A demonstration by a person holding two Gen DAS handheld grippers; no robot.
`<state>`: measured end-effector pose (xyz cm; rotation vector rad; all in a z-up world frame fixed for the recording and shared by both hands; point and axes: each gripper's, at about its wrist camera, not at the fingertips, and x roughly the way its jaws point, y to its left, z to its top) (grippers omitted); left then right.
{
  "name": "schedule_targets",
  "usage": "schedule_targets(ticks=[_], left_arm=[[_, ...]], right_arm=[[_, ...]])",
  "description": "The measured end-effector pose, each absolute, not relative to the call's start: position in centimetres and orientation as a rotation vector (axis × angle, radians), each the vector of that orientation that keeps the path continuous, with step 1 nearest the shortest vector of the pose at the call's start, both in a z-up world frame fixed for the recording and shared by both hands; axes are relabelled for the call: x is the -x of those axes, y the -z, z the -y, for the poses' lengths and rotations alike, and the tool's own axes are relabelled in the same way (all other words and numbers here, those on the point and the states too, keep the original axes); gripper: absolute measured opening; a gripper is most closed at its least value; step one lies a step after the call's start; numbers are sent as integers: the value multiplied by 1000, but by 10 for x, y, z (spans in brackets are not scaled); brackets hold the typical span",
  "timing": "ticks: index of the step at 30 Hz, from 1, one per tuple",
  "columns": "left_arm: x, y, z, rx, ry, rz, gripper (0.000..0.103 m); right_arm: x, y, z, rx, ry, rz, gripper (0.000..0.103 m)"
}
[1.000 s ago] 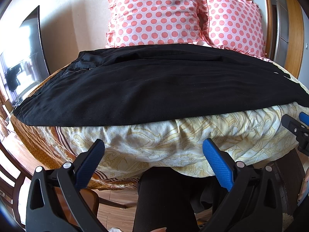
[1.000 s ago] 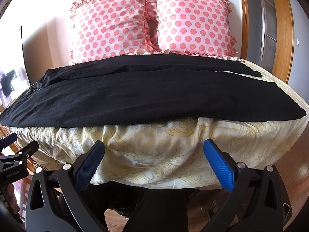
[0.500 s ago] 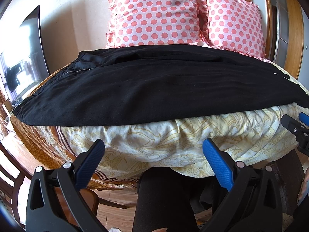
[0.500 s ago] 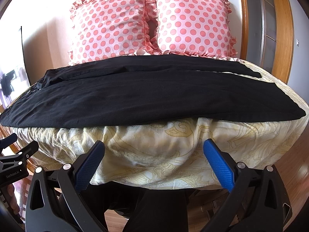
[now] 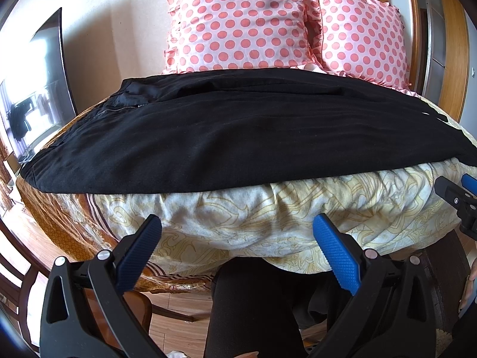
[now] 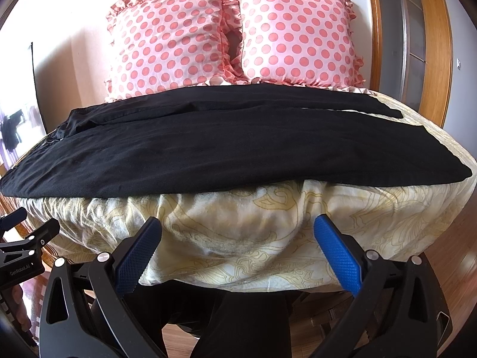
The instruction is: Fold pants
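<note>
Nothing is seen to have shifted since the earlier frames — both grippers are held where they were, and the pants lie as before. The left gripper (image 5: 237, 249) is held released, its blue textured pads (image 5: 335, 255) spread wide and closed on nothing, just in front of the bed's near edge. The right gripper (image 6: 237, 250) is likewise held spread apart and empty, its ribbed blue pads (image 6: 337, 255) set on black plastic arms.

The black pants (image 6: 226, 149) are laid flat across the bed (image 6: 253, 232), lengthwise from side to side — the waist, with a metal zipper (image 5: 120, 109) visible, is turned to the left, and the leg ends are turned to the right. The fabric is matte and soft, with shallow creases; the two legs are seen slightly apart at the right end. The near edge of the pants lies along the front rim of the mattress. The bed cover is a cream cloth printed with yellow scrolling, wrinkled where it hangs. Two frilled pink polka-dot pillows (image 6: 235, 32) are propped upright behind the pants.
</note>
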<state>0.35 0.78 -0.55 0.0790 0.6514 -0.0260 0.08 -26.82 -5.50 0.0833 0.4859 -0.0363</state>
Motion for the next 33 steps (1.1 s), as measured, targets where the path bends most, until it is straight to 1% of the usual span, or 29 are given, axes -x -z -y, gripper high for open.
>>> schedule_targets(ticks=[33], left_arm=[[-2, 5, -8, -78, 26, -652, 101]], right_arm=[[3, 54, 274, -96, 38, -479, 102]])
